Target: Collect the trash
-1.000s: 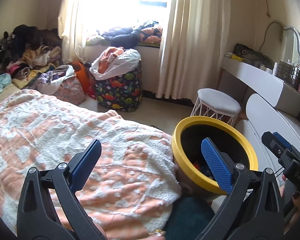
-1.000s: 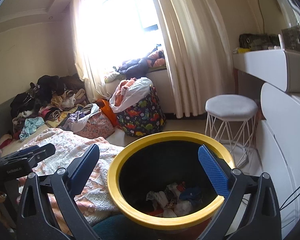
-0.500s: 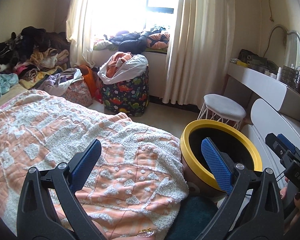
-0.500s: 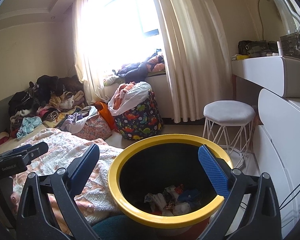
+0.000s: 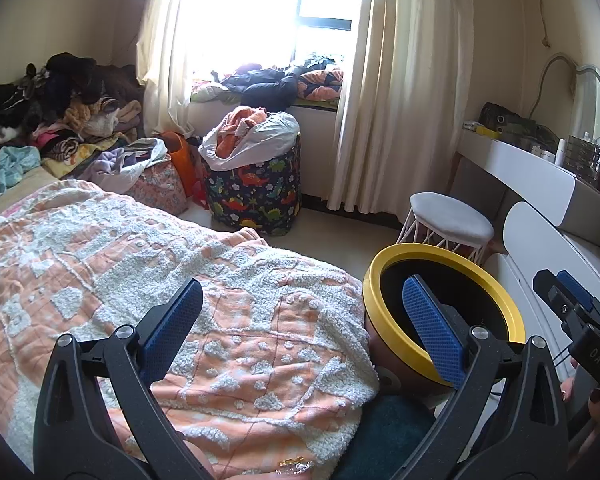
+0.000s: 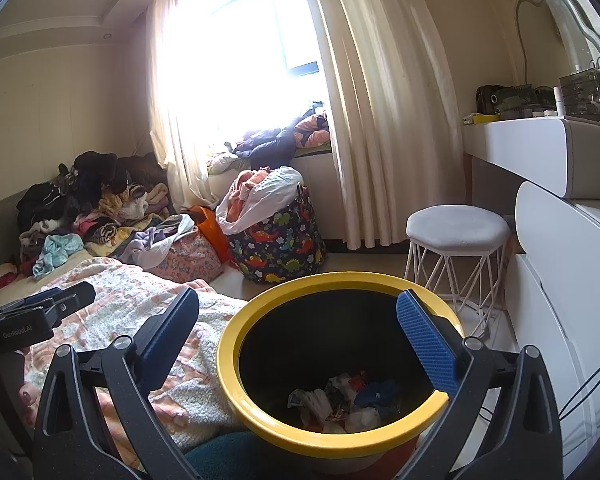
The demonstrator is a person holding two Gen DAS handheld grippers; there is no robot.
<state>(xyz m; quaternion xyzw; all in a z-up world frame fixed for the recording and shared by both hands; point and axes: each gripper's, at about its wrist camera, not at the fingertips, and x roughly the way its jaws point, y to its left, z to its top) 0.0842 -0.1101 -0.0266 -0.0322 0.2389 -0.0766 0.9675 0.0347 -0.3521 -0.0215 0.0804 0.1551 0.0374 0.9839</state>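
Both tools are seen with their blue-padded jaws spread wide and nothing held between them: the left hand-held gripper (image 5: 300,322) hangs over the orange-and-white tufted bedspread (image 5: 140,280), and the right hand-held gripper (image 6: 298,334) hangs over the round black bin with a yellow rim (image 6: 340,440). The collected trash, a heap of crumpled paper and wrappers (image 6: 342,400), lies at the bottom of that bin, which stands just beside the bed's corner and near the white wire-legged stool (image 6: 456,232).

No loose trash can be made out on the bedspread in either view. A risk is judged to lie in the clutter: the piled clothes (image 6: 88,208) and the dinosaur-print fabric basket (image 6: 278,240) could be mistaken for rubbish. If a gripper is lowered carelessly, the bin's rim could be knocked and the bin tipped, since it stands tight against the hanging bedspread.

Compared with a second ago, the left view is raised and drawn back, so more of the window and bedspread is shown; the bin sits lower in the right view. The jaws are unchanged.
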